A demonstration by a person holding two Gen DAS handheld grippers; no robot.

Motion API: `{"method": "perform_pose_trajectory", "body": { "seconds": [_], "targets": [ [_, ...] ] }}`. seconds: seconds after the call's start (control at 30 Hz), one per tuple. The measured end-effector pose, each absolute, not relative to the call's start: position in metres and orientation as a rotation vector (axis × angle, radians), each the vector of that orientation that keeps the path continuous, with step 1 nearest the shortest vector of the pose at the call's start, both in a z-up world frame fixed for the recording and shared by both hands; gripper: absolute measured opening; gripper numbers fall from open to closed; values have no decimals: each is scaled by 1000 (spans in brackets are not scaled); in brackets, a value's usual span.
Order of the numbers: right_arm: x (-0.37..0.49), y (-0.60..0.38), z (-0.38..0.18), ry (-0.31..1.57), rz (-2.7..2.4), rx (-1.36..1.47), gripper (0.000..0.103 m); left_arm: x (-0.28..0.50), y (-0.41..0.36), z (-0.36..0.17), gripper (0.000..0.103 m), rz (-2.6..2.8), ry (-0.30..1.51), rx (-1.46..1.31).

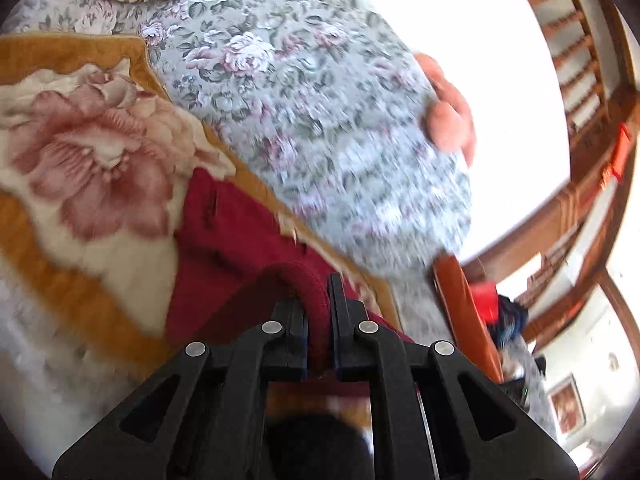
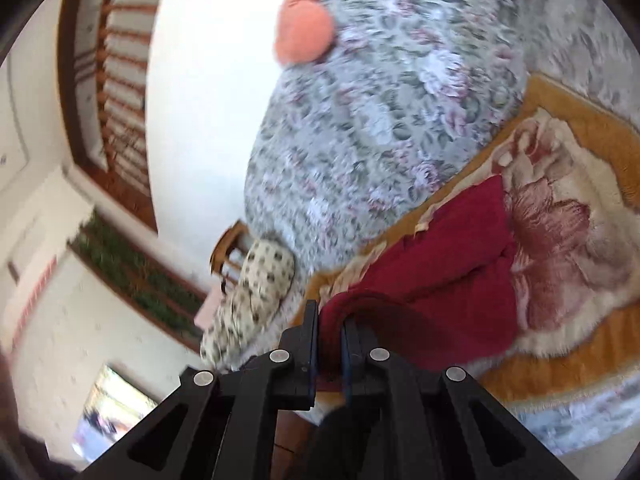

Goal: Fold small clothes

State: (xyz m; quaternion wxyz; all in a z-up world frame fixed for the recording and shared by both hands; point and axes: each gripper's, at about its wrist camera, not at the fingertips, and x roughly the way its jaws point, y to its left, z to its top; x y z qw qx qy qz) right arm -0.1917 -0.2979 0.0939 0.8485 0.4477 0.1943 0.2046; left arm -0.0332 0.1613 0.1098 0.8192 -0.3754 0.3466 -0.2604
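Left claw (image 1: 318, 312) pinches thick rolled hem of dark red knit garment (image 1: 224, 240); right claw (image 2: 330, 340) clamps same garment (image 2: 448, 264), draping toward 1 o'clock onto plush rose-print, mustard-bordered blanket (image 2: 568, 208).

My black left gripper (image 1: 319, 312) and black right gripper (image 2: 331, 334) pinch a dark red garment (image 1: 232, 240) on a gold-bordered cream blanket (image 1: 100, 184) with pink roses.
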Motion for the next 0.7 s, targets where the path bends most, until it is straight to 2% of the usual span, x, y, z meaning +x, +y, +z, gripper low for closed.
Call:
{"method": "perform_pose_trajectory", "body": {
  "seconds": [0.3,0.53,0.6,0.63,0.67,0.7],
  "targets": [
    [-36,-326,70,470,297,906,8,109,105,79,6,-429,784,-645],
    [31,-341,49,547,205,821,9,161,79,40,7,-381,863,-515],
    [44,-342,40,592,206,812,10,168,74,25,13,-371,916,-495],
    [50,-342,35,621,189,797,12,171,74,18,25,-360,946,-488],
    [51,-343,33,630,173,790,15,174,75,12,31,-372,981,-491],
    [52,-344,33,629,173,792,20,175,75,12,42,-388,994,-496]
  ]
}}
